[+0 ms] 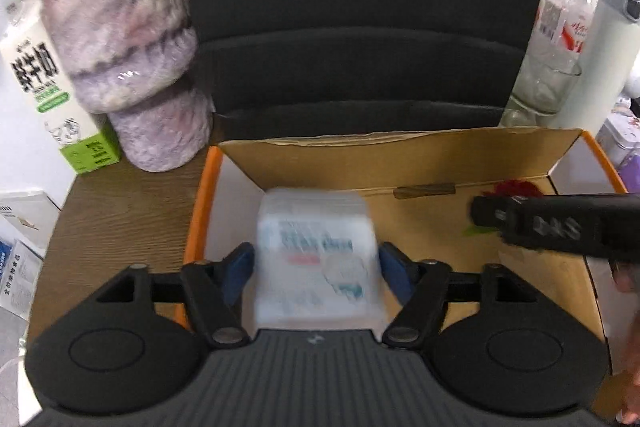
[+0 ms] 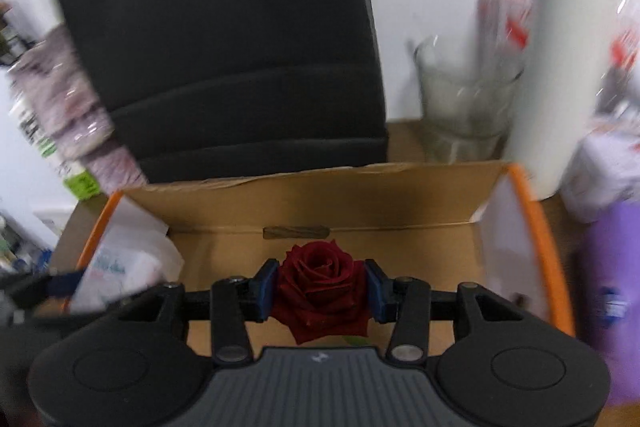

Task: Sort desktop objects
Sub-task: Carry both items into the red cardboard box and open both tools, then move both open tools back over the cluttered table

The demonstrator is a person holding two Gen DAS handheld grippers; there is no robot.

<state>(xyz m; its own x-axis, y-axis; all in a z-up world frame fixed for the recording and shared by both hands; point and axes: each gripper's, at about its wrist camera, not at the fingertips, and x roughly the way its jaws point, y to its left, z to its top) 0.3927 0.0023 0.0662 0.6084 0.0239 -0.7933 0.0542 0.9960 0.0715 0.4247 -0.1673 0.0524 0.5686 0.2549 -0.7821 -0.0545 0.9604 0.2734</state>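
Left view: the left tool (image 1: pixel 316 269) brackets a blurred tissue pack (image 1: pixel 316 259) over the cardboard box (image 1: pixel 400 163), contact unclear. Right view alone shows the right tool (image 2: pixel 320 291) pinching a red rose (image 2: pixel 320 291) (box below)

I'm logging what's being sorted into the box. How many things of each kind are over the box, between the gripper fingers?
Tissue pack, between the left gripper fingers: 1
Rose, between the right gripper fingers: 1
Total over the box: 2
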